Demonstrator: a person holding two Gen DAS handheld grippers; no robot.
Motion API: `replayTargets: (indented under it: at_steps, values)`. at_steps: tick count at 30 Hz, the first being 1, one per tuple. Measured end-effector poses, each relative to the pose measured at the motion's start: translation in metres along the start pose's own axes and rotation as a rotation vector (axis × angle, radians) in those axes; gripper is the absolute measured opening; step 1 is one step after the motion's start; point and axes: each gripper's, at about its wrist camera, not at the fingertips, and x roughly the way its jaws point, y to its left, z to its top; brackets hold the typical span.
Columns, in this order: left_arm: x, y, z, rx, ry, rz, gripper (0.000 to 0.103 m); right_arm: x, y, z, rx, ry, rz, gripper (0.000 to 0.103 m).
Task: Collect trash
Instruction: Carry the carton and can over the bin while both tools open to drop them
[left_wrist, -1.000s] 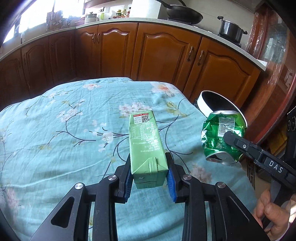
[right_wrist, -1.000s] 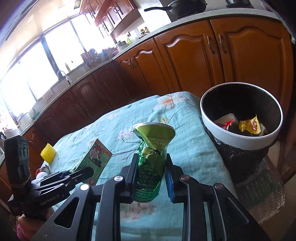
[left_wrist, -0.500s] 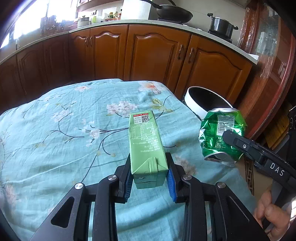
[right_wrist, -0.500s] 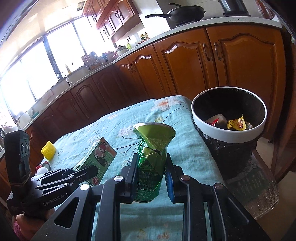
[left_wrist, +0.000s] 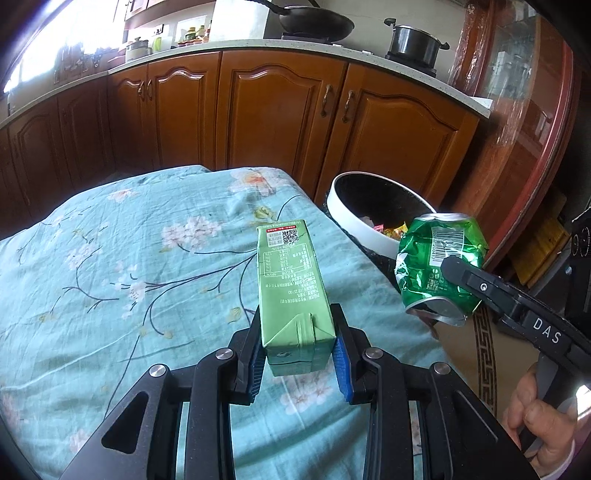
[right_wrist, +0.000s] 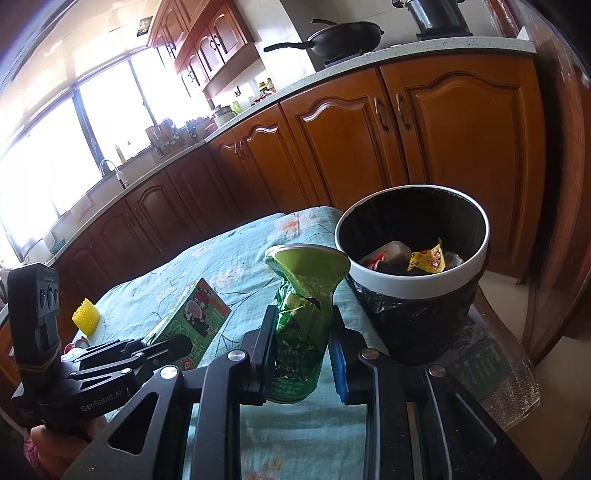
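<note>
My left gripper (left_wrist: 298, 350) is shut on a green drink carton (left_wrist: 290, 280), held above the floral teal tablecloth (left_wrist: 110, 277). My right gripper (right_wrist: 301, 343) is shut on a crushed green can (right_wrist: 301, 314). The can also shows in the left wrist view (left_wrist: 436, 266), right of the carton. The carton also shows in the right wrist view (right_wrist: 190, 321), left of the can. A white-rimmed black trash bin (right_wrist: 413, 284) with wrappers inside stands past the table's right end, ahead and right of the can; it also shows in the left wrist view (left_wrist: 365, 221).
A yellow spiky object (right_wrist: 85, 315) lies at the table's far left. Brown wooden cabinets (left_wrist: 277, 110) run behind the table, with a wok (left_wrist: 314, 24) and pot (left_wrist: 415, 44) on the counter. A dark wooden cabinet (left_wrist: 524, 147) stands beside the bin.
Both grippers have moved with their loads toward the table's right end. The bin looms larger and nearer in both views.
</note>
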Motion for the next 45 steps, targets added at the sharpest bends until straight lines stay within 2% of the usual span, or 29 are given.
replayTargets:
  at_steps: [17, 45]
  values:
    - [0.030, -0.037, 0.028, 0.072, 0.004, -0.056, 0.030, -0.011, -0.033, 0.013, 0.032, -0.038, -0.056, 0.026]
    - [0.092, -0.088, 0.074, 0.165, 0.001, -0.068, 0.030, 0.004, -0.073, 0.055, 0.041, -0.072, -0.145, 0.026]
